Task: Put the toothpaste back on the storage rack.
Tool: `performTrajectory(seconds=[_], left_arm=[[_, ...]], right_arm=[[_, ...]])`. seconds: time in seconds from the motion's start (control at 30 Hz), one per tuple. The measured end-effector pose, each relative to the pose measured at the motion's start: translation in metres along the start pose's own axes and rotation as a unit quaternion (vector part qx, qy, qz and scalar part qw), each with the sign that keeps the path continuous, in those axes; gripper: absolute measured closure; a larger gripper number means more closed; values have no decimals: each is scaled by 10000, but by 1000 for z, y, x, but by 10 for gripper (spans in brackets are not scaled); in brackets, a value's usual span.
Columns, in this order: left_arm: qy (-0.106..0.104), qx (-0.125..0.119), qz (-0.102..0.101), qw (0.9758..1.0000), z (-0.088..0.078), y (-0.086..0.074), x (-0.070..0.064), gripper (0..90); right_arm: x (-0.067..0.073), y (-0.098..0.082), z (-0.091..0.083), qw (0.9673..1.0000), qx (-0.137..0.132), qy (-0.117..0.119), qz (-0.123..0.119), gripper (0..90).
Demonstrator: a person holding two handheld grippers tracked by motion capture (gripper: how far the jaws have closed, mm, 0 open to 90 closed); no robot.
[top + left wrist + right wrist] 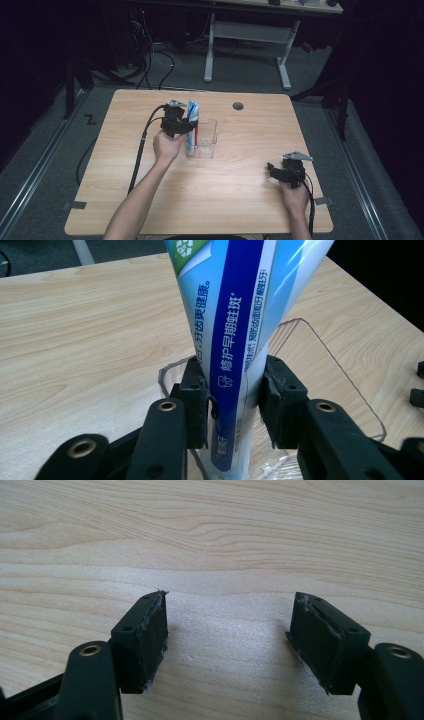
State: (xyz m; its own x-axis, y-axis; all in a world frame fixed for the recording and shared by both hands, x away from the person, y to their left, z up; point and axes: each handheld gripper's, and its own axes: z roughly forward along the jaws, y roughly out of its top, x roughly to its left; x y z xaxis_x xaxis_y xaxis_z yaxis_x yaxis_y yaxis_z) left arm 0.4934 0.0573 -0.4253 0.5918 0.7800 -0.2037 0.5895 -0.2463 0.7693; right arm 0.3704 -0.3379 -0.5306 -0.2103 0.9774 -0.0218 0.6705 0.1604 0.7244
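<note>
A person's left gripper (232,400) stands over a clear plastic container (209,145) near the middle of the wooden table (240,200), its jaws close on either side of a blue-and-white toothpaste tube (240,340) standing upright in the box; whether the pads still press it cannot be told. The right gripper (227,640), jaws wide and empty, rests well apart near the table's right edge, apparently kept clear.

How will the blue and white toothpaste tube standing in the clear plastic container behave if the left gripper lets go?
The blue and white toothpaste tube stands upright, taller than the clear plastic container, so it will probably lean against the rim. Its glossy, soft skin may slip or dent between the left gripper pads. The light container could shift if nudged.
</note>
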Motion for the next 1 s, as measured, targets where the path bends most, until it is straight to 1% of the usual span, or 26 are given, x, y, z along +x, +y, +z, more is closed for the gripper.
performTrajectory(seconds=[0.13, 0.33, 0.53, 0.73, 1.0], left_arm=[[48, -33, -6, 10000, 0, 0, 1, 656], [29, -57, -75, 10000, -1, -1, 4, 653], [57, -106, -93, 9999, -3, -2, 6, 632], [121, -134, -42, 9998, -6, -3, 6, 610], [173, -191, 12, 9997, -9, -3, 5, 535]], right_arm=[[0, 0, 0, 10000, -1, 1, 2, 316], [0, 0, 0, 10000, 0, 0, 2, 316], [0, 0, 0, 10000, 0, 0, 1, 317], [0, 0, 0, 10000, 3, -2, 12, 316], [0, 0, 0, 10000, 0, -2, 3, 317]])
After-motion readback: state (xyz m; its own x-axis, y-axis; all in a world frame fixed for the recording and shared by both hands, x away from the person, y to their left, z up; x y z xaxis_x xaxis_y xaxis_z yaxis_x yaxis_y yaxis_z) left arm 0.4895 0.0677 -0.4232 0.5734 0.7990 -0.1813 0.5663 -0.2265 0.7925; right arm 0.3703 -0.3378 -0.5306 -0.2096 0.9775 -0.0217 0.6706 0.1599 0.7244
